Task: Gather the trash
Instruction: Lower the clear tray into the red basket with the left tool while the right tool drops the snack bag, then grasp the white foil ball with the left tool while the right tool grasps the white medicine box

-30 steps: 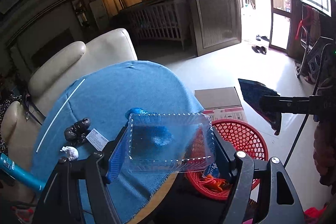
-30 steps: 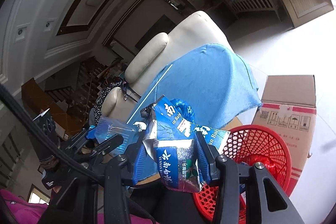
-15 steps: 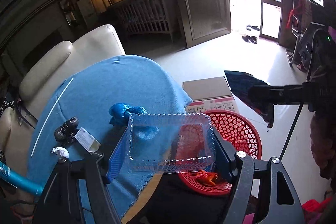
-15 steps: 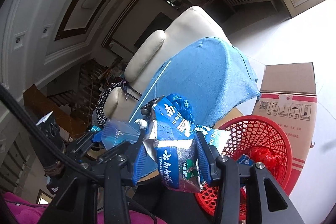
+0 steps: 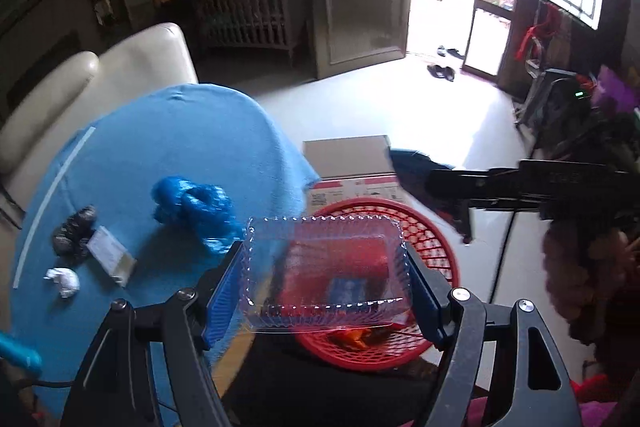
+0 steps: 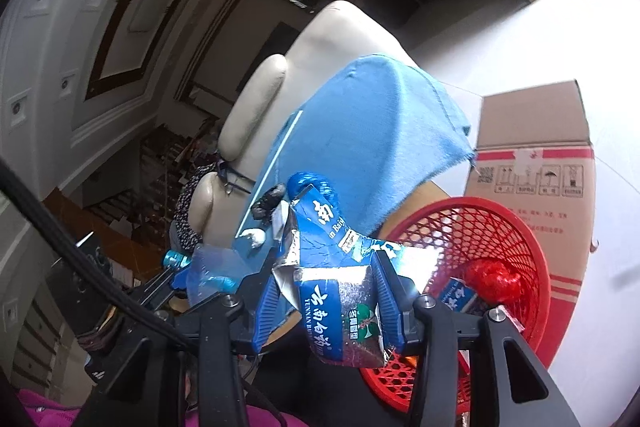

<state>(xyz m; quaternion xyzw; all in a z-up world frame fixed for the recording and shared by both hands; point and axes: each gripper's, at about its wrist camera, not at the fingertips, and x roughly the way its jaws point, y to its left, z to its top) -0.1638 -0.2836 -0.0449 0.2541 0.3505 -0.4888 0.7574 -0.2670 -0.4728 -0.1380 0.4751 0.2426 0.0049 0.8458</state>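
Note:
My left gripper (image 5: pixel 326 287) is shut on a clear plastic tray (image 5: pixel 324 251), held level between its blue pads above the near rim of the red mesh basket (image 5: pixel 434 239). In the right wrist view my right gripper (image 6: pixel 326 303) has a flattened blue and silver carton (image 6: pixel 340 311) between its pads, just left of the red basket (image 6: pixel 534 259). Its jaws are opening, and the pads still touch the carton. The basket holds a red ball and a small blue carton. On the blue-clothed table (image 5: pixel 168 143) lie a blue plastic bag (image 5: pixel 192 207), a dark lump (image 5: pixel 74 231), a white card (image 5: pixel 110 255) and a crumpled white paper (image 5: pixel 62 281).
A cardboard box (image 5: pixel 348 155) stands on the pale floor behind the basket. A cream armchair (image 5: pixel 80 75) is behind the table. An open doorway with shoes on the floor lies at the far right. A person's dark and pink clothing fills the right edge.
The left gripper has carried the clear tray right, from over the table to above the basket. The right gripper with its carton has sunk toward the basket, its pads slightly wider apart.

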